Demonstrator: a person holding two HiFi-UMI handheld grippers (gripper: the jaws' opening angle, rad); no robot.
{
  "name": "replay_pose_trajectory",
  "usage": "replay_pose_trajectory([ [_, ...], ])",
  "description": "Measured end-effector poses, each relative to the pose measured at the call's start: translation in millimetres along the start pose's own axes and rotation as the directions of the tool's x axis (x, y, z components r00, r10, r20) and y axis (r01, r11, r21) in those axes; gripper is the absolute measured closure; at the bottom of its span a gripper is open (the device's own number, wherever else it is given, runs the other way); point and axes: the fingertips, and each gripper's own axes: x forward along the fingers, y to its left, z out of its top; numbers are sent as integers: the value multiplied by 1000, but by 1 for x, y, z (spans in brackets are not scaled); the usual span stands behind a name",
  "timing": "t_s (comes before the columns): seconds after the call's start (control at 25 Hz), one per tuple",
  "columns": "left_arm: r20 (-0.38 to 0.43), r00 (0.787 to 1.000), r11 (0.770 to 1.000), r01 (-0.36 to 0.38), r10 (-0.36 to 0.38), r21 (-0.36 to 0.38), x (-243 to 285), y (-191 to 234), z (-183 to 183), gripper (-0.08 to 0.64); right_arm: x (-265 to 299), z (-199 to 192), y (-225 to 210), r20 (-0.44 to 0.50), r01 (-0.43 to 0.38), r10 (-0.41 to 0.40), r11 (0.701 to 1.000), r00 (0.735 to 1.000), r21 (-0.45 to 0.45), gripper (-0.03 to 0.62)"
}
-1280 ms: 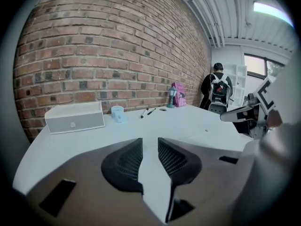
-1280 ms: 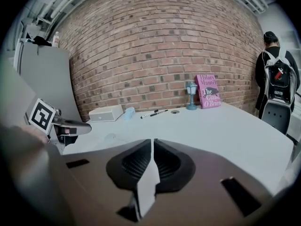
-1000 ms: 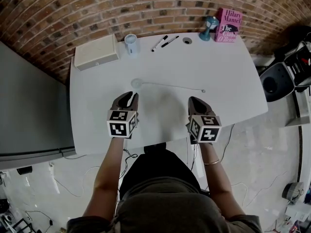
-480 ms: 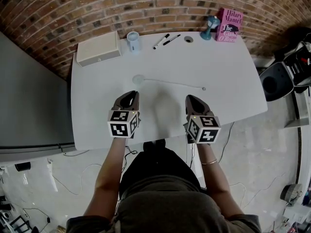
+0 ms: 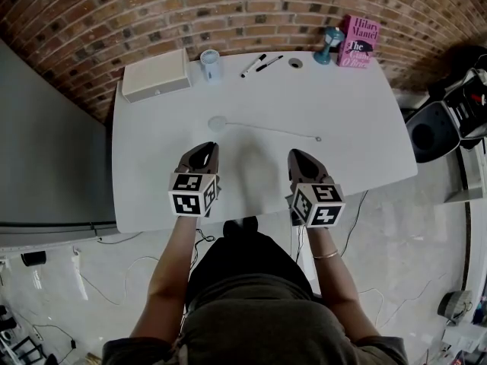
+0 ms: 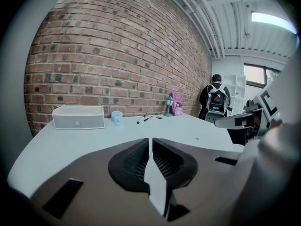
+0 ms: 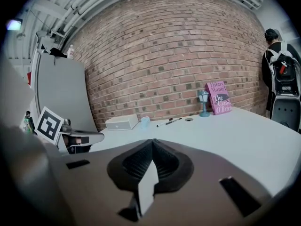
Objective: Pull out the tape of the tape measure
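The left tool [image 5: 202, 150] and the right tool [image 5: 294, 155] hover side by side over the near part of the white counter [image 5: 358, 128], both pointing away from the person towards the brick wall [image 5: 152, 14]. In the left gripper view, the left tool [image 6: 150, 140] has just been closing its jaws. They now stand all but together, with only a thin slit between them and nothing in it. In the right gripper view, the right tool [image 7: 151, 141] has its jaw tips meeting and grips nothing.

The tape measure [image 5: 217, 123] lies on the counter just beyond the left tool, apart from both tools. Its thin tape [image 5: 266, 130] is drawn out to the right and ends at a small tip [image 5: 318, 138] beyond the right tool.

Along the far edge stand a white box [image 5: 156, 75], a pale blue cup [image 5: 211, 65], 2 pens [image 5: 259, 65], a teal lantern [image 5: 329, 46] and a pink book [image 5: 358, 41].
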Motion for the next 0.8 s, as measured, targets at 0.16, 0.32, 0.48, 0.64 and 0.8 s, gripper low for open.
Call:
replay_pose_trajectory([
  [0.16,4,1000,1000,0,0,4,-2,-1,1,522,-1,-1,2,-2,2,-2,1000,1000,4,589],
  [0.32,6,1000,1000,-3,3,5,-2,1,2,522,0,-3,4,-8,1,-1,1000,1000,4,591],
  [0.48,5,1000,1000,-6,6,2,-2,3,2,522,1,-4,6,-12,-2,2,1000,1000,5,591],
  [0.64,2,1000,1000,-8,8,0,-1,5,2,522,4,-3,7,-13,-6,6,1000,1000,11,590],
  [0.8,-4,1000,1000,-7,7,-1,1,7,1,522,6,-4,8,-20,-7,7,1000,1000,17,591],
])
